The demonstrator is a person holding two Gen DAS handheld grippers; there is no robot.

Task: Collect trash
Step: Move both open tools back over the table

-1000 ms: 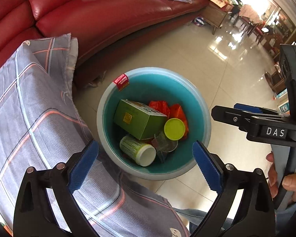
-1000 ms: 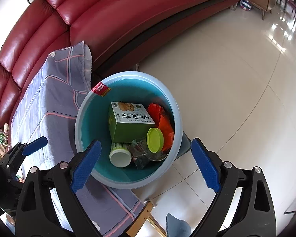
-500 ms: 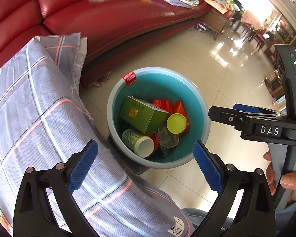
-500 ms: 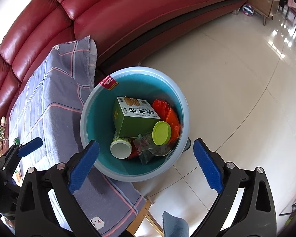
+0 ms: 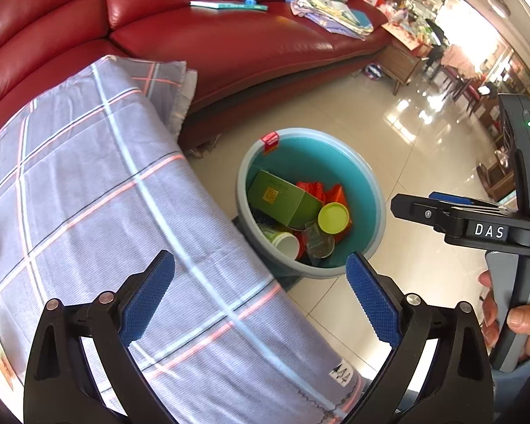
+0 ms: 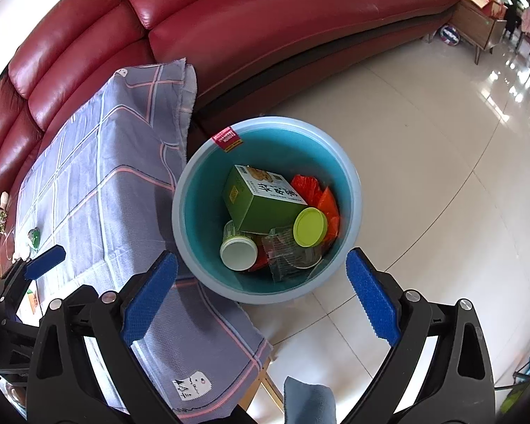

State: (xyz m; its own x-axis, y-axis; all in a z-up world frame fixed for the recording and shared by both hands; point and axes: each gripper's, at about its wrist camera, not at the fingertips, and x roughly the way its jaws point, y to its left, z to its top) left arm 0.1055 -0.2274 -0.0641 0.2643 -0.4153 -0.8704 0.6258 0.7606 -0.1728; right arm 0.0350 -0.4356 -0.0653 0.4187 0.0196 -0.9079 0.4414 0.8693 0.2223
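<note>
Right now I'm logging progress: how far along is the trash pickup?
Mostly done, it seems: the bin already holds a green box, a cup, a lid and wrappers. Nothing is in hand; both tools, left and right, are open and empty. A small green item remains on the cloth.

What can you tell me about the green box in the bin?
The green box looks like printed cardboard, closed and undented, with a snack picture and large characters on its pale top face. It lies tilted inside the teal bin, resting on a white-lidded jar, with red plastic wrappers and a lime-green lid beside it. Neither gripper touches it.
</note>
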